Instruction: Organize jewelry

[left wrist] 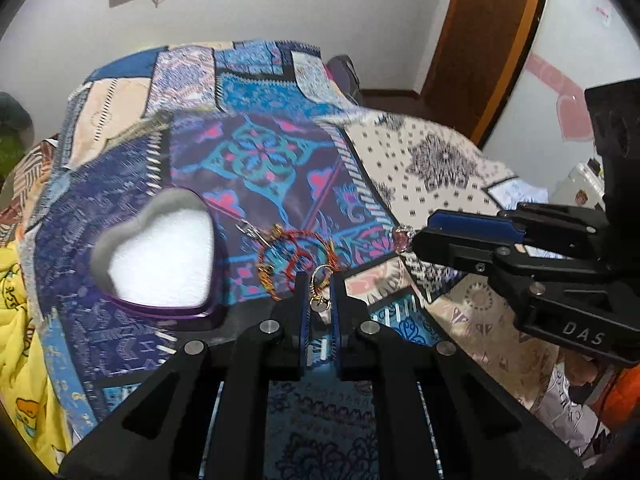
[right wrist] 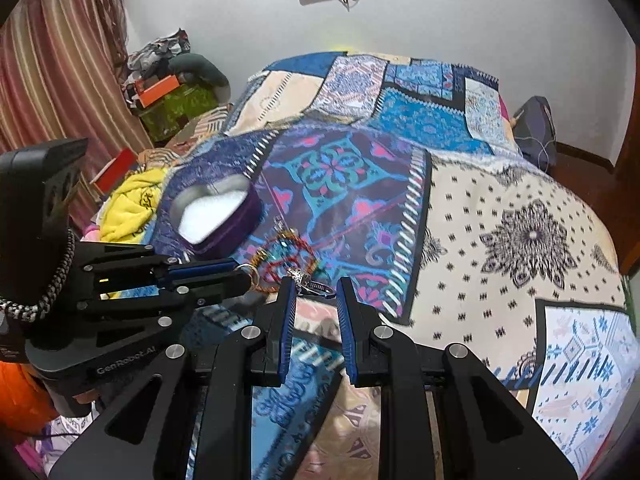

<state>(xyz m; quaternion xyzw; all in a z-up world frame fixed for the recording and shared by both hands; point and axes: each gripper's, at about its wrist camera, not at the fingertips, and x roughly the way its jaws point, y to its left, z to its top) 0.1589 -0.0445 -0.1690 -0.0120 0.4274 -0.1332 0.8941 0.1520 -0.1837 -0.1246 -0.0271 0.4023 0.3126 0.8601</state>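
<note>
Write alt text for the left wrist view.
The left gripper is shut on a small gold ring above a patchwork bedspread. A red-and-gold bangle lies just beyond, an open purple heart-shaped box to its left, and the right gripper reaches in holding a silver ring.

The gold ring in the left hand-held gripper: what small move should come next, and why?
Probably carry the gold ring leftwards, over the heart box. The left hand-held gripper is shut on it, and the box stands open to its left, with nothing visible on its white lining, so it looks ready to take the ring.
</note>
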